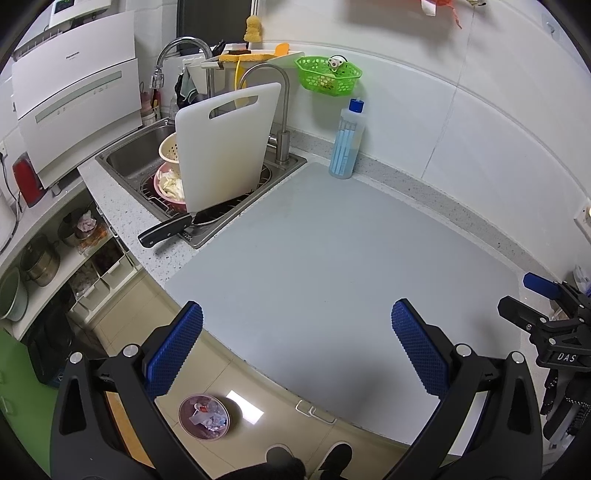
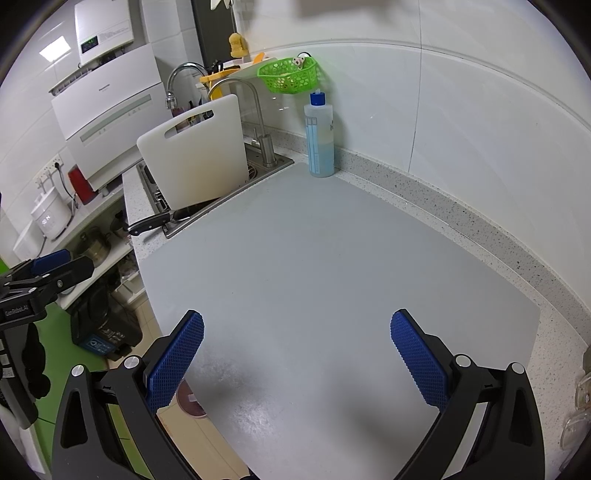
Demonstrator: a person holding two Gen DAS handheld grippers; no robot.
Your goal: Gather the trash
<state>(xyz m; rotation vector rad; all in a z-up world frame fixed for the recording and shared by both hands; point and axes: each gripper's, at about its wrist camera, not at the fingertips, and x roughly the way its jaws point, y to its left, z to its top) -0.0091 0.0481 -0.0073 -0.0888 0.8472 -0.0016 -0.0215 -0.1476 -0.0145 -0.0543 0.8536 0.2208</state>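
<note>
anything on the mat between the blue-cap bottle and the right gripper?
Nothing. In the right wrist view the grey mat is bare from the blue-capped bottle down to the open right gripper. The left wrist view shows the same.

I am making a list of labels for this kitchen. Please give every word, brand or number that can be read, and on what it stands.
"DAS": on the right gripper, on its black body.
"Panasonic", likely, small: front of the white dishwasher.
Partly legible, "Gen..." then blurred: body of the left gripper.
Unreadable: green display of the wall heater, bottle label, rice cooker display, black bin label.
</note>
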